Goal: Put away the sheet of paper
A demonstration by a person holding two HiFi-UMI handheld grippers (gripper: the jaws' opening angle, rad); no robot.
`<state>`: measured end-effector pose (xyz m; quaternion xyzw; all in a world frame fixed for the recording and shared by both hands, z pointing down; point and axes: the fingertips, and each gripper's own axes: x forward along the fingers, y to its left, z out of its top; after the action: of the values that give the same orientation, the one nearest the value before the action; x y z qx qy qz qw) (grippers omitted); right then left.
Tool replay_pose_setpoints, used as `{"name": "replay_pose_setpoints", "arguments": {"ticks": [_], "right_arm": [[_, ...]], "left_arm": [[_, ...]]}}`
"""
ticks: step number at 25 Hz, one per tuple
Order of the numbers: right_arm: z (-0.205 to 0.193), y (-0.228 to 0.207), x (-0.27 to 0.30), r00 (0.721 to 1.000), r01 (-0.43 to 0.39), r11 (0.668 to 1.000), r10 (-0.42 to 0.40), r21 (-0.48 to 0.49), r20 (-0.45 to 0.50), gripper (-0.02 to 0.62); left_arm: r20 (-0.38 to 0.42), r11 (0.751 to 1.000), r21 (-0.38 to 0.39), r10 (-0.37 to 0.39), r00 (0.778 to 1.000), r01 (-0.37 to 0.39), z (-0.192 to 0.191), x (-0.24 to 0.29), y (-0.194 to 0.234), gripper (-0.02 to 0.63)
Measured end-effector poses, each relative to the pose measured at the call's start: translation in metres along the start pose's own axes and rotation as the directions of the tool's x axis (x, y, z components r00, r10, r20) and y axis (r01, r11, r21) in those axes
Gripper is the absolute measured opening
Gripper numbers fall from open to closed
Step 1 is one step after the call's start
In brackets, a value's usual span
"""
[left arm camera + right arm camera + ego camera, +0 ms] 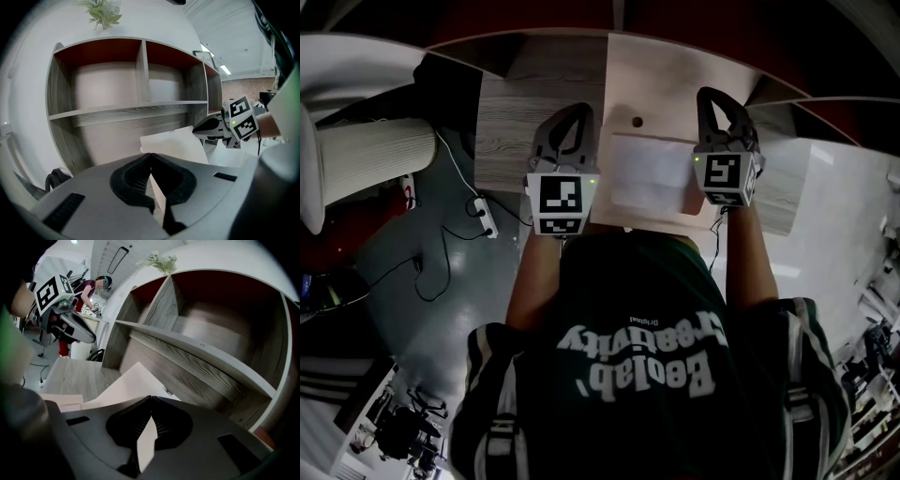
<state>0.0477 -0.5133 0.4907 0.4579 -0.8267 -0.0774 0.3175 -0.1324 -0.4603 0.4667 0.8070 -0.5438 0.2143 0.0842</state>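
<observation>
A white sheet of paper (649, 174) is held flat between my two grippers, low in front of a grey wooden shelf unit (126, 111). My left gripper (573, 111) is shut on the sheet's left edge; in the left gripper view the paper (174, 143) runs out from between the closed jaws (150, 154). My right gripper (713, 95) is shut on the right edge, and in the right gripper view the paper (133, 380) passes through its closed jaws (151, 398). Each gripper shows in the other's view: the right gripper (211, 126) and the left gripper (78, 332).
The shelf unit (197, 352) has open compartments with red backs above and a wood-grain board below. A small plant (104, 14) stands on its top. A power strip and cables (486, 217) lie on the floor at left beside a white ribbed object (375, 155). A person (93, 287) stands far back.
</observation>
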Motion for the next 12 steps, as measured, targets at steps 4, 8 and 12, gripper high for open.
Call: {"name": "replay_pose_setpoints", "arguments": {"ticks": [4,8,12], "right_arm": [[0.004,-0.003,-0.004,1.0,0.006,1.0,-0.006,-0.003,0.01,0.034],[0.003,-0.007,-0.009,1.0,0.016,1.0,-0.016,0.006,0.013,0.034],[0.0,-0.012,-0.017,1.0,0.012,1.0,-0.012,0.027,0.023,0.034]], "left_arm": [[-0.003,1.0,-0.001,-0.005,1.0,0.005,0.0,0.0,-0.003,0.018],[0.0,1.0,0.01,-0.017,1.0,0.017,0.002,0.001,-0.006,0.018],[0.004,0.999,0.025,-0.039,0.999,0.039,0.007,0.003,-0.016,0.018]]}}
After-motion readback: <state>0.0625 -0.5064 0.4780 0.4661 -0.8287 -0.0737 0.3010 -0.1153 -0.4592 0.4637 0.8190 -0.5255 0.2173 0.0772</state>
